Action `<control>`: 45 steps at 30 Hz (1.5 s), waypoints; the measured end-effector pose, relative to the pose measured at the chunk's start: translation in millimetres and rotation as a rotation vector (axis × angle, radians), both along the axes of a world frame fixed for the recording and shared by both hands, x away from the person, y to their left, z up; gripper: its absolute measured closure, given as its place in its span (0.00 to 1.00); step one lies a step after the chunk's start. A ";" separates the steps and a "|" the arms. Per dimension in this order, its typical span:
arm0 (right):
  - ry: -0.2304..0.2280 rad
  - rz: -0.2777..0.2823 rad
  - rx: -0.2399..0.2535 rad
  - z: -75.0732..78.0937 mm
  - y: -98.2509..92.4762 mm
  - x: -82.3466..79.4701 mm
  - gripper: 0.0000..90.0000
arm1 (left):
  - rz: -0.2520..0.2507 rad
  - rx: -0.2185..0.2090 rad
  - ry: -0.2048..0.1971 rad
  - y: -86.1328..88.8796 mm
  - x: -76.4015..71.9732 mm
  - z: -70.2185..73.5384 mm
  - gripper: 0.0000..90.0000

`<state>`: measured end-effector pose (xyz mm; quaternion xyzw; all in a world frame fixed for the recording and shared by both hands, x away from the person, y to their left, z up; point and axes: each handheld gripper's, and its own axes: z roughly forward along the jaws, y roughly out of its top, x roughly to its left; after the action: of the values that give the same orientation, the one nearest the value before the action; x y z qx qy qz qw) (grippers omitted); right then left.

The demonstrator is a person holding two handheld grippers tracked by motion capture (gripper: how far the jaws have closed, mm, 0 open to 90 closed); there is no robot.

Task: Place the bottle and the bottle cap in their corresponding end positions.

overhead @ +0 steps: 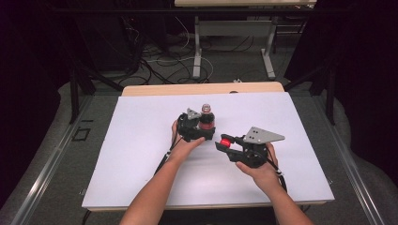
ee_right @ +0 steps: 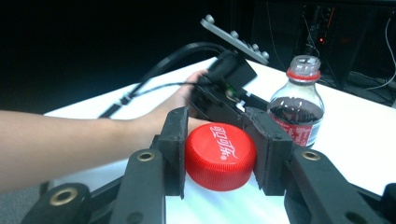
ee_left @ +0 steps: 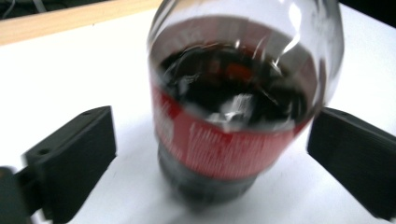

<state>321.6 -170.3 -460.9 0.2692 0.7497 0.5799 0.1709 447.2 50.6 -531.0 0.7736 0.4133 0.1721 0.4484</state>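
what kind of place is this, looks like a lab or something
Probably a lab or recording studio, not a home: a white-topped table set among black curtains, loose cables on the grey floor, and a dark metal frame around the table.

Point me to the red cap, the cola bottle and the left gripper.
red cap (ee_right: 220, 156), right gripper view, on its printed top.
cola bottle (ee_right: 296, 114), right gripper view, on the dark drink above the label.
left gripper (ee_left: 210, 161), left gripper view, midway between its open jaws.

a lab: tangled floor cables (overhead: 162, 63), dark curtains (overhead: 28, 61), a white-topped test table (overhead: 141, 154).
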 end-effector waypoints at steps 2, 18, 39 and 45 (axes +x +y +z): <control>0.015 0.002 -0.023 -7.0 6.1 3.8 0.68 | -0.004 -0.012 -0.001 9.8 -5.6 6.0 0.01; 0.081 -0.024 -0.119 -57.0 38.0 30.3 0.68 | 0.090 -0.114 -0.017 69.9 -53.9 32.3 0.01; 0.198 -0.014 -0.222 -104.1 59.9 37.4 0.68 | 0.061 -0.084 -0.034 93.0 -95.1 26.1 0.01; 0.212 -0.018 -0.227 -105.4 59.9 39.3 0.68 | 0.058 -0.080 -0.030 92.8 -95.1 23.9 0.01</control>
<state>360.9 -110.4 -566.3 0.3146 0.8219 0.4581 0.1255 352.1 143.4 -507.1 0.7401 0.4354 0.1796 0.4800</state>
